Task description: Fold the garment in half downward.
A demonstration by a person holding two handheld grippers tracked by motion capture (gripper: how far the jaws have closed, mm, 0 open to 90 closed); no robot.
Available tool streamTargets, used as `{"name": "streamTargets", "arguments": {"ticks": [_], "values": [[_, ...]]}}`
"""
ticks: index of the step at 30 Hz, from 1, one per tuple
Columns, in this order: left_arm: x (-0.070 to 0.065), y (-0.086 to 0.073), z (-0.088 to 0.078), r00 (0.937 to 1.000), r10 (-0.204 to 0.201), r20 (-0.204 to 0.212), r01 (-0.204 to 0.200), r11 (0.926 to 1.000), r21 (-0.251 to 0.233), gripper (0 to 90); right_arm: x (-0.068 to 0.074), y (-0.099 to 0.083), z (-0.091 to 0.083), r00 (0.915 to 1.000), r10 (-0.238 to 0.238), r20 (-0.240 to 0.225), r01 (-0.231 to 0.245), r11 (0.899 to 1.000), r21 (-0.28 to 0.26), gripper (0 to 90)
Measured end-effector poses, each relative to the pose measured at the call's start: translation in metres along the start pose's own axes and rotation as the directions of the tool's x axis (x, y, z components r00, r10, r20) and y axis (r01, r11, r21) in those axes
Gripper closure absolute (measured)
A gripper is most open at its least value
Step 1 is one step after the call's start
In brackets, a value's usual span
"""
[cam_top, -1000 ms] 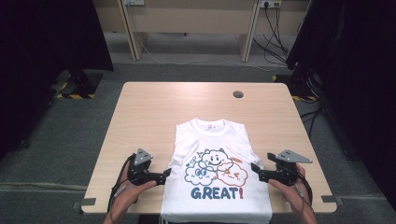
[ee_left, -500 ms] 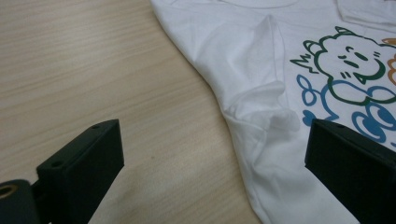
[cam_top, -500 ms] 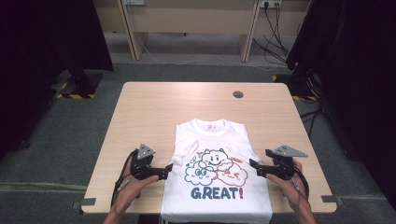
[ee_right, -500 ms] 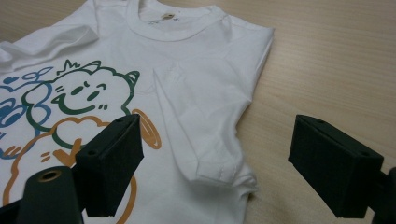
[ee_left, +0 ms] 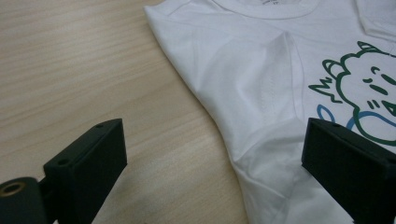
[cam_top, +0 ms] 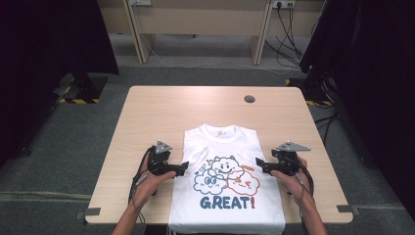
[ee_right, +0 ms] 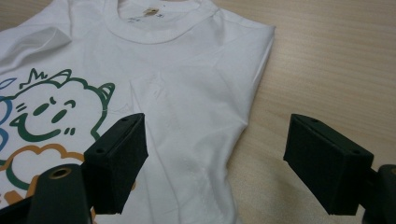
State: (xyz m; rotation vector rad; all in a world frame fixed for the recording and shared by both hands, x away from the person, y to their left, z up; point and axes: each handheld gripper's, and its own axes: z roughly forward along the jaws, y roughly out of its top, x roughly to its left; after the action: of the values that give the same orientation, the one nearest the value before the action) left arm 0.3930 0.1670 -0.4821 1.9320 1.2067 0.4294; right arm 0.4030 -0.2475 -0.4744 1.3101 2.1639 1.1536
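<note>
Both tools (cam_top: 185, 169) (cam_top: 258, 164) moved inward to T-shirt (cam_top: 227, 196) edges, jaws open, empty; wooden table (cam_top: 195, 107), grey floor (cam_top: 73, 132).

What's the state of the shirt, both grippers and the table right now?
T-shirt: flat on the table, print up, sleeves folded in, hem at the near edge.
Left gripper: open, jaws straddling the shirt's left edge, nothing gripped.
Right gripper: open, jaws just been closing, straddling the shirt's right edge, not pressing it.
Table: bare wood beyond the shirt.
</note>
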Motion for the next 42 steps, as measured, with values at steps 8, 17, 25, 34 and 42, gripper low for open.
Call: {"name": "streamTargets", "arguments": {"ticks": [8,17,25,34,42], "values": [[0.000,0.004,0.007,1.0000,-0.009,-0.001,0.009,0.9999,0.011,6.2,-0.003,0.005,0.006,0.9999,-0.003,0.017,0.002,1.000,0.019,22.4],[-0.003,0.014,0.018,1.0000,-0.006,-0.008,0.006,0.9996,0.027,5.9,-0.004,0.016,0.014,0.9997,-0.006,0.026,0.005,0.999,0.033,23.7],[-0.006,0.026,0.030,0.9993,-0.009,-0.035,0.011,0.9991,0.040,6.0,-0.004,0.021,0.023,0.9988,0.004,0.048,-0.007,0.998,0.057,24.7],[-0.009,0.037,0.047,0.9970,-0.032,-0.071,0.036,0.9976,0.059,6.4,-0.004,0.030,0.036,0.9964,0.016,0.083,-0.023,0.997,0.078,29.6],[-0.008,0.041,0.057,0.9938,-0.037,-0.105,0.044,0.9968,0.067,9.8,-0.005,0.033,0.046,0.9952,0.012,0.097,-0.020,0.996,0.088,32.6]]}}
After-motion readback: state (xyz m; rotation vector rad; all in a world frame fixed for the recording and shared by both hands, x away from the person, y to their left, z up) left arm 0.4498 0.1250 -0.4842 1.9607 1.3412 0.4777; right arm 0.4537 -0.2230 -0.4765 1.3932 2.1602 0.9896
